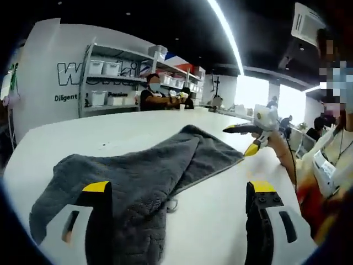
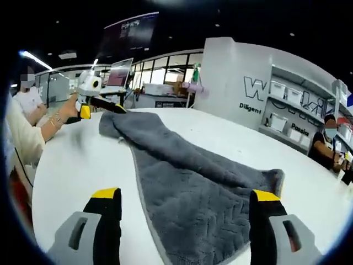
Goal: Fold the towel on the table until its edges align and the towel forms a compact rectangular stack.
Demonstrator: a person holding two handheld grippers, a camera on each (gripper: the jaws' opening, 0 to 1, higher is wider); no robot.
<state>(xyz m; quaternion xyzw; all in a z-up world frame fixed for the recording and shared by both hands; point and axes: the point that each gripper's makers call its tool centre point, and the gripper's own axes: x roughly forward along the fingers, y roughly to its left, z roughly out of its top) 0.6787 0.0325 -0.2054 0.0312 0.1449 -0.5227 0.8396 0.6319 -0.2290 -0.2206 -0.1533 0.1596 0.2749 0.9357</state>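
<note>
A dark grey towel (image 1: 138, 171) lies rumpled and partly doubled over on the white table (image 1: 110, 130). My left gripper (image 1: 180, 187) is open above its near end, the left jaw over the cloth and the right jaw over bare table. Beyond the towel's far corner hovers my right gripper (image 1: 240, 139), held in a hand, its jaws apart. In the right gripper view the towel (image 2: 193, 187) runs from between the wide-open jaws of my right gripper (image 2: 186, 194) away toward the left gripper (image 2: 105, 110) at its far end. Neither gripper holds anything.
The person (image 1: 331, 160) holding the grippers sits at the table's edge. Shelves with white bins (image 1: 110, 83) stand behind the table, with seated people (image 1: 154, 91) near them. Bare table (image 2: 83, 160) lies beside the towel.
</note>
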